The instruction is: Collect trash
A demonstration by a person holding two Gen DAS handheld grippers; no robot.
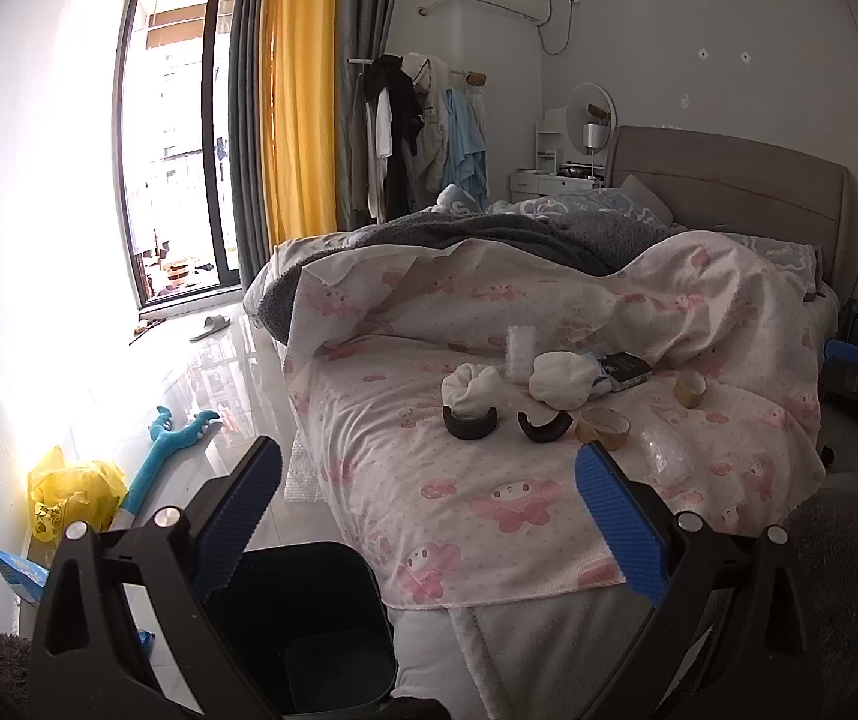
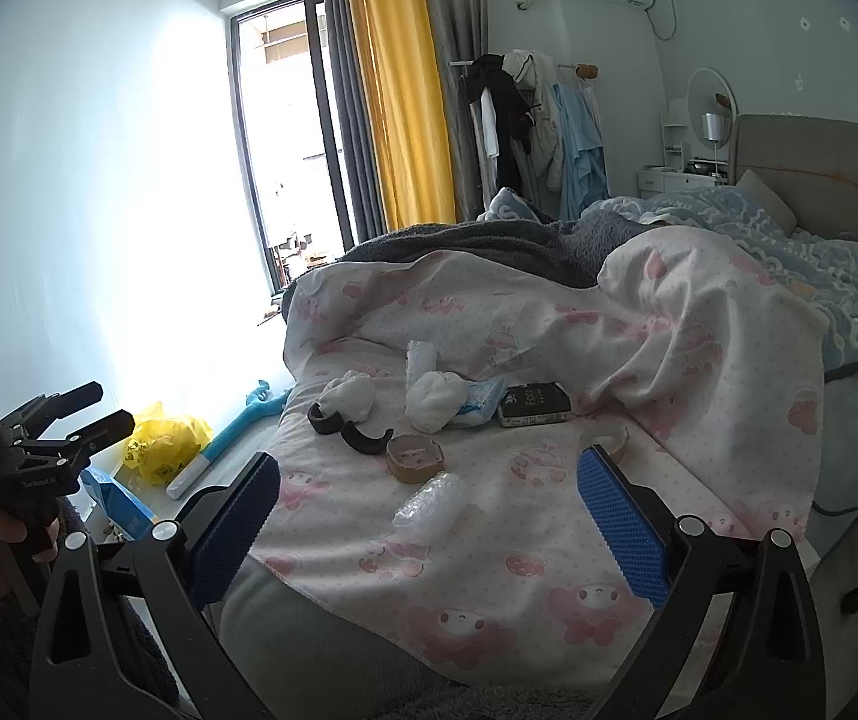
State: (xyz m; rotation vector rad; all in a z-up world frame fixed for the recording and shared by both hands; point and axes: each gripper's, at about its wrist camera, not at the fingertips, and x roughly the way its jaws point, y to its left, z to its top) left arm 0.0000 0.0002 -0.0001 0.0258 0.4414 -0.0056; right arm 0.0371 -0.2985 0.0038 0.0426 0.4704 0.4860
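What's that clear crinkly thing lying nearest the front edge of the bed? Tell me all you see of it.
The bubble wrap piece is a small crumpled wad of clear plastic with shiny bubbles. It lies flat on the pink-patterned blanket, just in front of a brown cardboard tape ring and apparently apart from it. Nothing holds it; the right hand-held gripper hangs open before it.

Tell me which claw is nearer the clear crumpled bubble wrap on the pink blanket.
Probably right. The right claw hangs open just short of the clear crumpled bubble wrap. The left claw is open farther back, over the dark bin, with the wrap off to its right.
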